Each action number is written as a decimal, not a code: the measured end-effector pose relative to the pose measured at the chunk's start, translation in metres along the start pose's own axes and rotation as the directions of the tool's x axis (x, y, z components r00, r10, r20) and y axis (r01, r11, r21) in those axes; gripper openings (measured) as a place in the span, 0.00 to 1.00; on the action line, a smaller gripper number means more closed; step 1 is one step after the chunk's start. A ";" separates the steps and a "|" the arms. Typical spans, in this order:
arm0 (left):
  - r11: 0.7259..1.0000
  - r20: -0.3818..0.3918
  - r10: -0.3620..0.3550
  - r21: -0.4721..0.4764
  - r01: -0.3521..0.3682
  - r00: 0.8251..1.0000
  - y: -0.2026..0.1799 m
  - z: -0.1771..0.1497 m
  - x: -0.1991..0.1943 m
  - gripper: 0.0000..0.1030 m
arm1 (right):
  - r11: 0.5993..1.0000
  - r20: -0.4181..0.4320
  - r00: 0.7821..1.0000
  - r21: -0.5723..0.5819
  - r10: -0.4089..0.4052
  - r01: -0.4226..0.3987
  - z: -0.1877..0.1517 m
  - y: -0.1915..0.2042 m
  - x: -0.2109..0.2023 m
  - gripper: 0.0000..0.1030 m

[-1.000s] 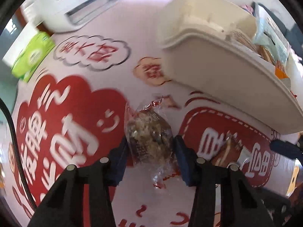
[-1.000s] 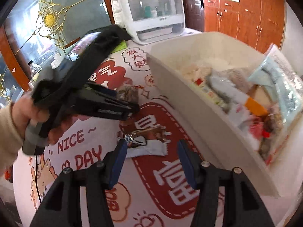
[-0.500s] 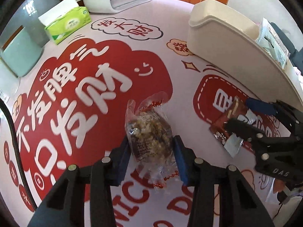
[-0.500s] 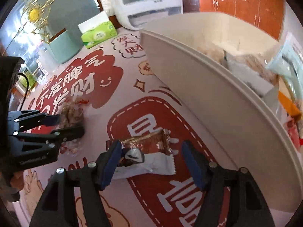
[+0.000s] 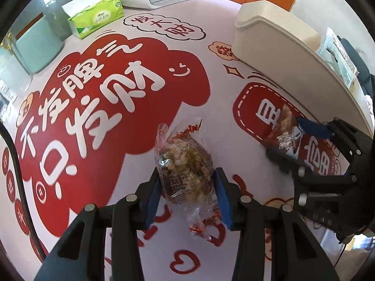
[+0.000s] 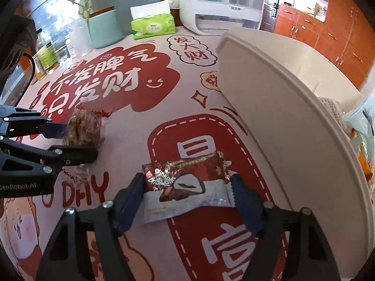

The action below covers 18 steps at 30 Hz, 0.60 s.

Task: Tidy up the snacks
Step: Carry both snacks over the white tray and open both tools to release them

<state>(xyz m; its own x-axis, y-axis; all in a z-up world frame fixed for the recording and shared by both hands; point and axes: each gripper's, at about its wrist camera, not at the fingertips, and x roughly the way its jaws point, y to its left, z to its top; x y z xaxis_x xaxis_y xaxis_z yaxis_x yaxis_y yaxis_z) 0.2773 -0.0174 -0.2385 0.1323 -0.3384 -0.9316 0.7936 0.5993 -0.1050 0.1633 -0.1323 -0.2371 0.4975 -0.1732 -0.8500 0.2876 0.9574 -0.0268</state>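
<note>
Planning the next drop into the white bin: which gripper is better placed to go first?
Probably the right gripper: the brown wrapped snack between its fingers lies beside the white bin. The left gripper, clamping the clear-wrapped snack, sits farther off.

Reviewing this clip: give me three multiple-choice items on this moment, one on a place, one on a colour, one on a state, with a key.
1. Where is the brown-and-white snack packet?
A. in the bin
B. on the tablecloth between the right gripper's fingers
C. on the tissue box

2. What colour is the tissue box?
A. green
B. blue
C. black

3. What is the left gripper doing?
A. gaping over nothing
B. closed on the clear-wrapped snack
C. resting inside the bin

Key: B, the right gripper straddles it beside the white bin; A, its pack is bright green; B, both blue pads press the wrapper's sides.
</note>
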 end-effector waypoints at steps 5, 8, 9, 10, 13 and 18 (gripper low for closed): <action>0.998 0.026 -0.008 -0.057 0.009 1.000 -0.012 -0.008 -0.017 0.41 | 0.999 -0.024 0.999 -0.017 0.033 -0.034 0.001 0.000 -0.001 0.38; 0.998 0.062 0.024 -0.064 -0.020 0.998 -0.027 -0.010 -0.041 0.41 | 0.994 -0.056 0.992 0.013 0.109 -0.109 -0.003 -0.004 -0.009 0.35; 0.997 0.078 0.032 -0.069 -0.027 0.996 -0.033 -0.009 -0.050 0.41 | 0.992 -0.057 0.990 0.020 0.129 -0.128 -0.006 -0.005 -0.015 0.35; 0.997 0.093 0.039 -0.075 -0.032 0.995 -0.038 -0.008 -0.058 0.40 | 0.989 -0.054 0.988 0.022 0.147 -0.146 -0.008 -0.006 -0.024 0.35; 0.994 0.141 0.059 -0.094 -0.046 0.988 -0.056 -0.003 -0.090 0.40 | 0.982 0.005 0.982 -0.003 0.190 -0.190 -0.012 -0.013 -0.067 0.35; 0.989 0.245 0.088 -0.133 -0.056 0.966 -0.092 0.021 -0.146 0.41 | 0.974 0.119 0.967 -0.001 0.224 -0.225 -0.002 -0.050 -0.132 0.35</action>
<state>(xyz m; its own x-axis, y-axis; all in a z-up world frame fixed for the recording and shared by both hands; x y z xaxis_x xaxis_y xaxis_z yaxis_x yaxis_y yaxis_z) 0.1977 -0.0381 -0.0860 0.3429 -0.4518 -0.8236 0.6987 0.7087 -0.0979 0.0813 -0.1568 -0.1245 0.6434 0.0189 -0.7653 0.1677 0.9719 0.1650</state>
